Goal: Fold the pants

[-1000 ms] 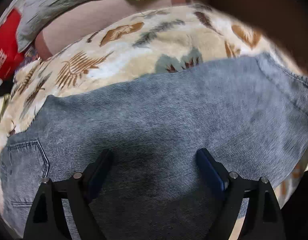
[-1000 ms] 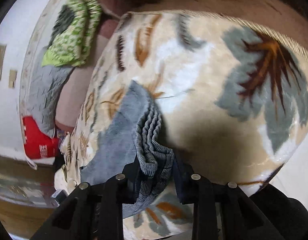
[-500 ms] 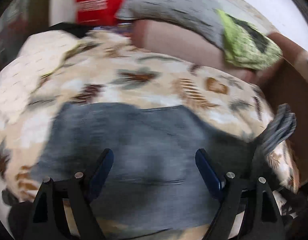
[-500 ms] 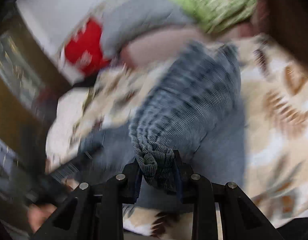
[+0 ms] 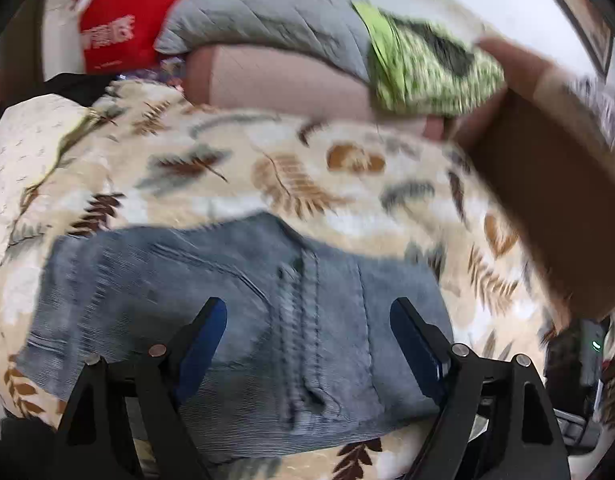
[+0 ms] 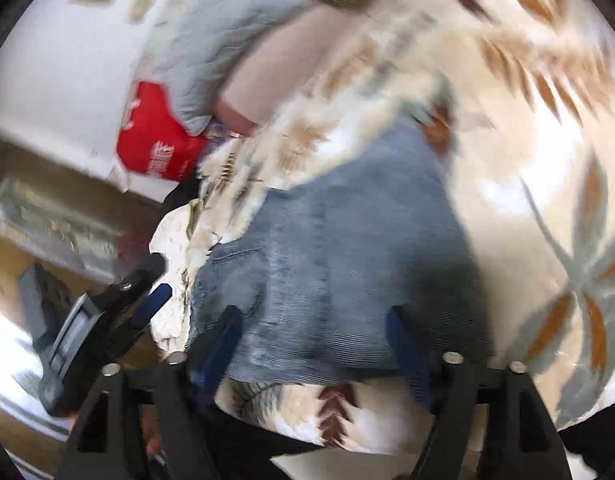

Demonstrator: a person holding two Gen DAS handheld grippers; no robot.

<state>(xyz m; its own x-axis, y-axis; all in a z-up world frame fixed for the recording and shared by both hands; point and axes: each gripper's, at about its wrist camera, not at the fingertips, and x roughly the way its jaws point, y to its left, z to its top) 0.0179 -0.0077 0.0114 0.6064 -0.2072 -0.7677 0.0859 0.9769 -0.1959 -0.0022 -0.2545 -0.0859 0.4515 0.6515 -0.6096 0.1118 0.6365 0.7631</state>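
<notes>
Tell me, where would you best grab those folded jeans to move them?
Probably the near edge of the jeans, coming in low from the front. The stacked layers end there in one thick edge over the leaf-print blanket, so open jaws could slide around all of it.

Left gripper [image 5: 307, 328]: jaws spread wide, nothing between them, angled downward.
Right gripper [image 6: 313, 338]: jaws opening, apparently gripping nothing; the view is blurred.
</notes>
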